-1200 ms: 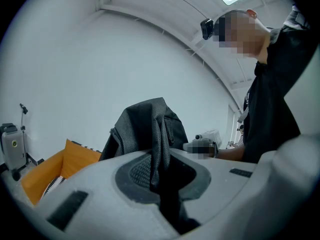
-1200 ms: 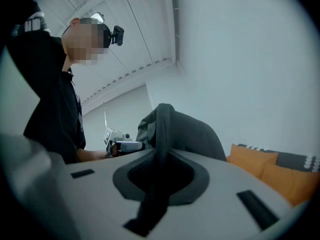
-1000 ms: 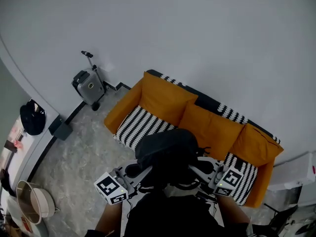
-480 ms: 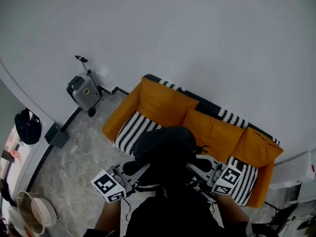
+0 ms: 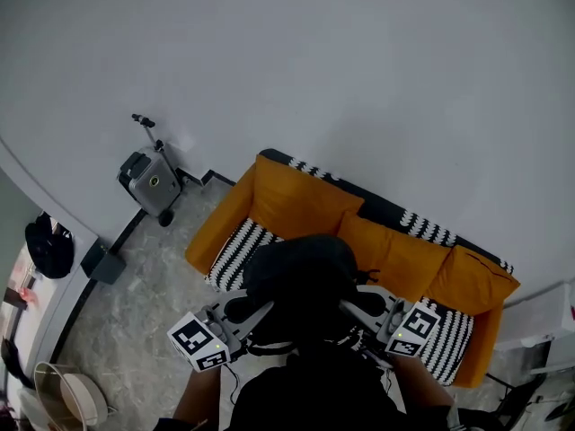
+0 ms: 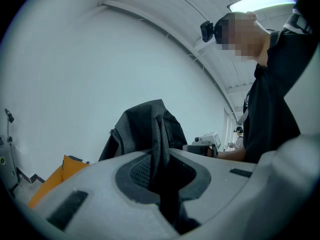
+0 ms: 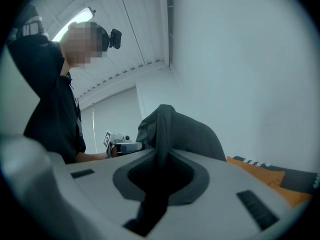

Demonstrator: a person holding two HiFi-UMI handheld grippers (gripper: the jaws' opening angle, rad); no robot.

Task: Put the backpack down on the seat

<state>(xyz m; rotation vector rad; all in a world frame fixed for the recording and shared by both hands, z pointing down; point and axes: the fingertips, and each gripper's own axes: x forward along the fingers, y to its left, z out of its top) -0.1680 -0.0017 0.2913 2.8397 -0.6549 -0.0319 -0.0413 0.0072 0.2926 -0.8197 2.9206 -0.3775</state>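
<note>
While each pair of jaws pinches narrow on its fabric, the left gripper and right gripper hold the backpack level between them, hanging before the sofa's striped seat, ready for lowering.

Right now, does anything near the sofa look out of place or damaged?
Nothing stands out. The backpack hangs between the left gripper and the right gripper, both shut on its fabric, near the sofa, whose orange cushions sit in order.
</note>
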